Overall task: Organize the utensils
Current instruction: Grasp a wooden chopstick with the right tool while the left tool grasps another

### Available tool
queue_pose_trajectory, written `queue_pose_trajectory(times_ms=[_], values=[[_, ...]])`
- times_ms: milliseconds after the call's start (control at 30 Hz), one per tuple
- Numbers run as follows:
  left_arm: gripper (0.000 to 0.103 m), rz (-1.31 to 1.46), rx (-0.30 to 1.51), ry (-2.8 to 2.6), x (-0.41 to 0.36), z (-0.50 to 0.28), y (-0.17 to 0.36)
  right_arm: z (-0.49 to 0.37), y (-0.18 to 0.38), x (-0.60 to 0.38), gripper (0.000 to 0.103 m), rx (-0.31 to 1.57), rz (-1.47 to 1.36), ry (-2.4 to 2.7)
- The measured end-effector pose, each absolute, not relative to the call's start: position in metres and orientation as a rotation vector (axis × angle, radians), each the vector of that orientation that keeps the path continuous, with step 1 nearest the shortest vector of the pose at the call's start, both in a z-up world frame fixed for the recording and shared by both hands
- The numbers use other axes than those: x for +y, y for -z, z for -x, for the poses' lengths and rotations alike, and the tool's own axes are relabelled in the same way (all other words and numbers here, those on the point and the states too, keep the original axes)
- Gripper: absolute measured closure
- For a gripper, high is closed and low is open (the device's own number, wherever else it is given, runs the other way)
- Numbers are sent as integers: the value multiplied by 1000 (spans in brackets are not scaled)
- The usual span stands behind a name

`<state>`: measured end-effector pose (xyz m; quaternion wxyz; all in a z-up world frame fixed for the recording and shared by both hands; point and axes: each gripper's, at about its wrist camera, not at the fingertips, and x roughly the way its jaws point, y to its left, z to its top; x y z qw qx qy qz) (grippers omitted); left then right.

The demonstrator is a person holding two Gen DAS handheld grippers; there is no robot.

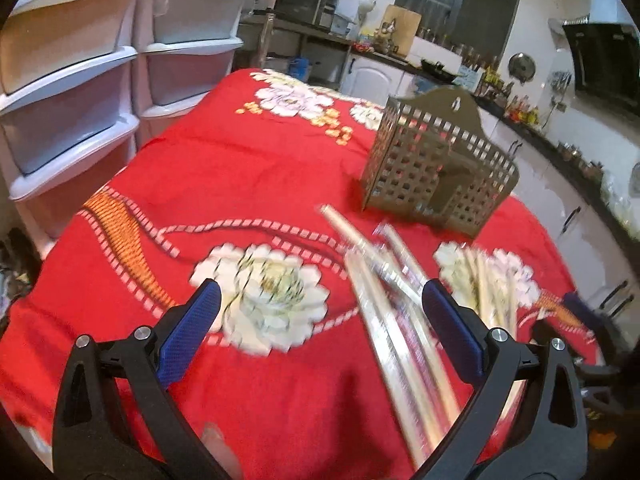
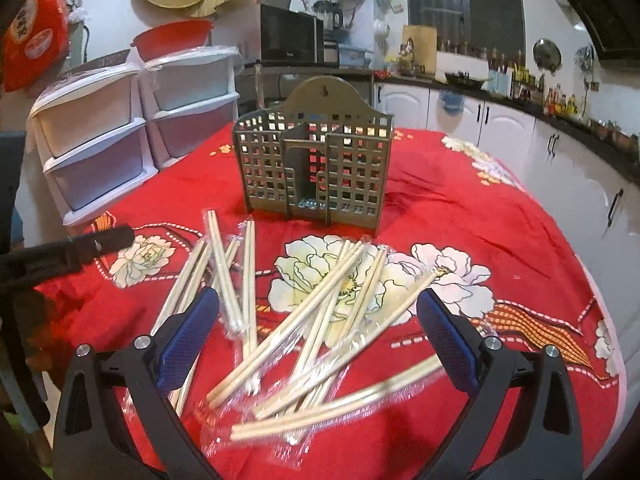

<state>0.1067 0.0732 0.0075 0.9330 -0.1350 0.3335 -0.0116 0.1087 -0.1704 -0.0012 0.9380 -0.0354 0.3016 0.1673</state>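
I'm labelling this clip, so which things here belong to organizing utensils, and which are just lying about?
Job:
wrapped chopsticks, scattered on the tablecloth
perforated holder, upright behind them
left gripper and right gripper, both open

Lying about:
red floral tablecloth
plastic drawers
microwave

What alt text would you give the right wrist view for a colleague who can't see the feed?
An open right hand-held gripper hovers over a loose pile of plastic-wrapped wooden chopsticks scattered on a red floral tablecloth. Behind the pile stands an upright grey-green lattice utensil holder, no chopsticks visible in it. The left hand-held gripper enters from the left edge.
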Motion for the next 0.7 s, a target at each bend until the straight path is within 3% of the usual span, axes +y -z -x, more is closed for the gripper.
queue_pose_trajectory(times_ms=[167,400,700], values=[[11,352,729,82,78,-136,-10,-141,5,-175,16,710,28,-346],[12,356,815,89,85,-179,-3,-180,13,-178,32,806,-10,-336],[35,461,928,136,95,-213,21,-220,30,-179,54,924,-74,-350]])
